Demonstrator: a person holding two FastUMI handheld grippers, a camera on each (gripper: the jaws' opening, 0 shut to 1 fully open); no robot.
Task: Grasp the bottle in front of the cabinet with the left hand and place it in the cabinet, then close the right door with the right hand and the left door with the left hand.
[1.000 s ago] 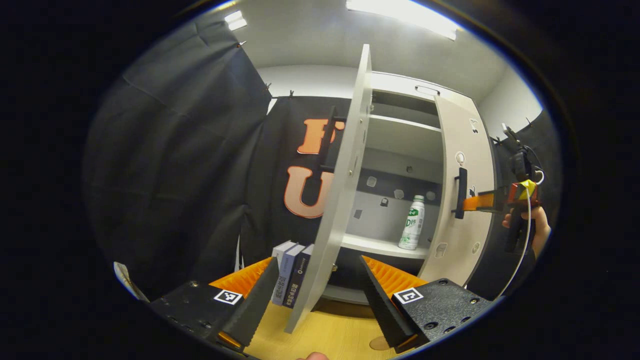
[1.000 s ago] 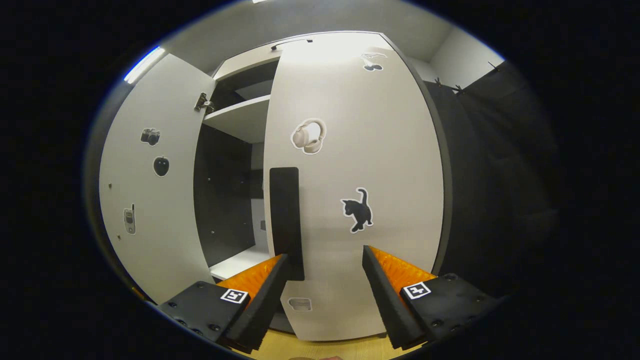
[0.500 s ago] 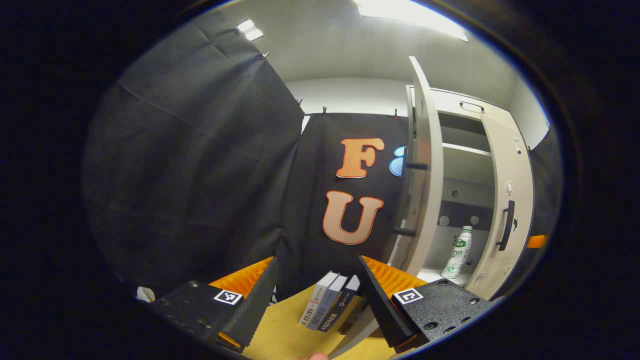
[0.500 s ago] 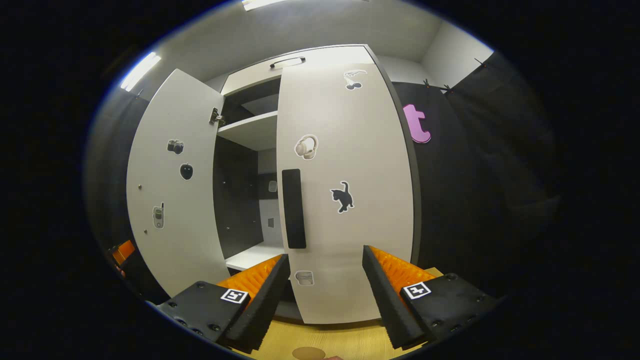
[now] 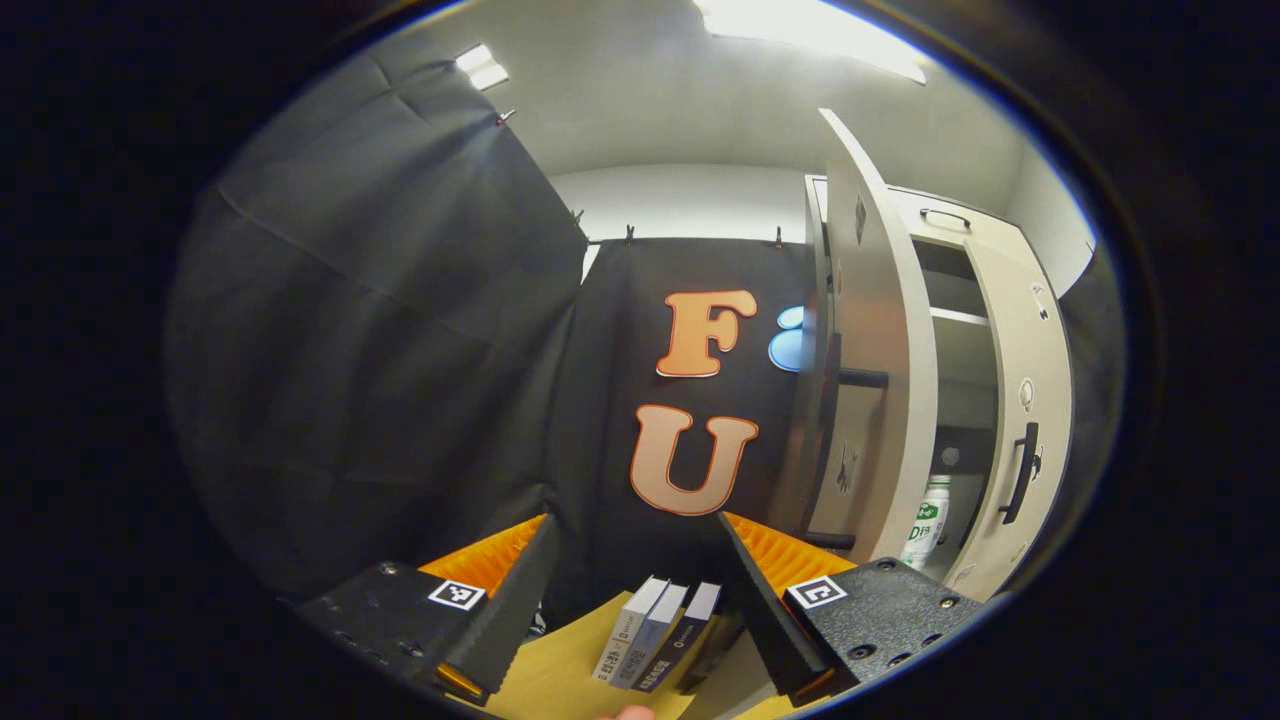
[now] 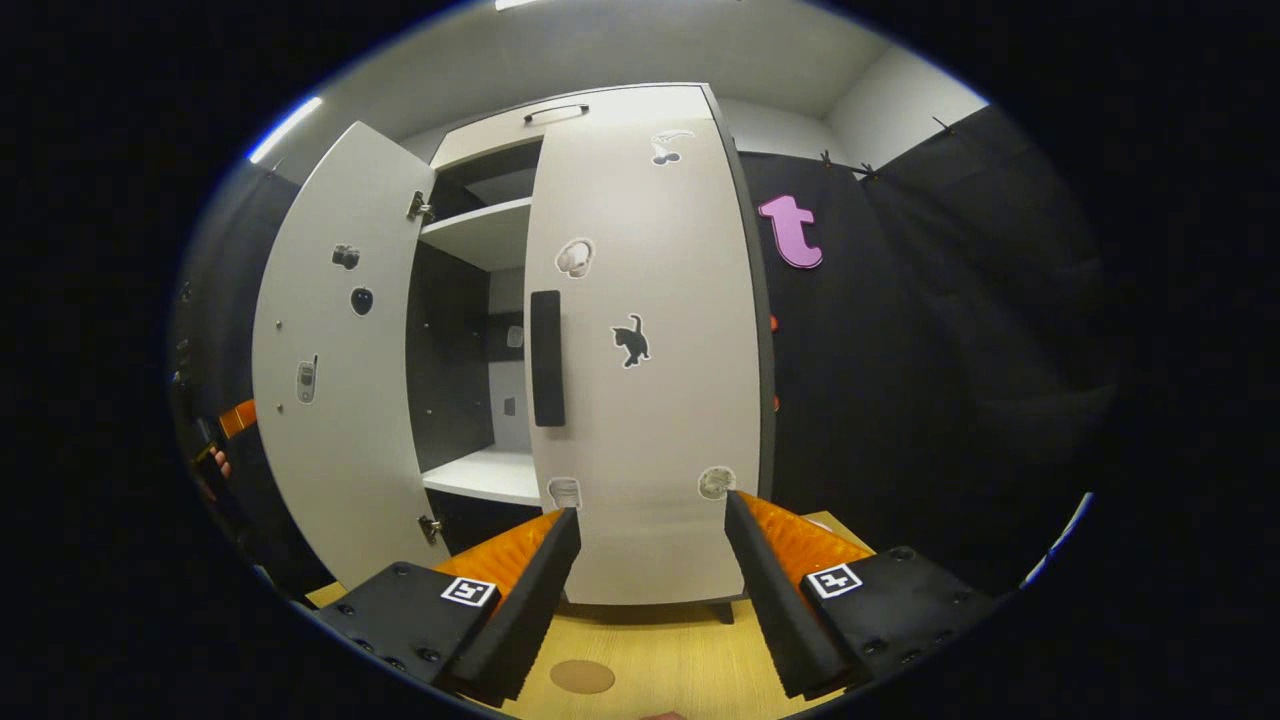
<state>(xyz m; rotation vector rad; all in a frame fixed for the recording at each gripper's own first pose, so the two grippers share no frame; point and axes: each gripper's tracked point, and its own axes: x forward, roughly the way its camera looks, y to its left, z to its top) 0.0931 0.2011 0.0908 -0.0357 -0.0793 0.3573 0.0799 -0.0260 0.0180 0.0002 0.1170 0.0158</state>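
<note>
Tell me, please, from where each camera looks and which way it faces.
Left gripper view: rides the open left gripper, left of the cabinet, facing the left door edge-on; bottle inside, books below.
Right gripper view: rides the open right gripper, facing the shut right door squarely; a hand at far left.
Shared: both doors, the shelves.

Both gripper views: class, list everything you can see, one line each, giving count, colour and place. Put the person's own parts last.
Cabinet: one, pale grey, on the table.
Right door: one, pale grey, closed.
Left door: one, pale grey, open.
Bottle: one, white with green, on the cabinet shelf.
Books: three, grey to dark, left of the cabinet.
Table: one, light wood.
Left gripper: one, jaws open, empty.
Right gripper: one, jaws open, empty.
</note>
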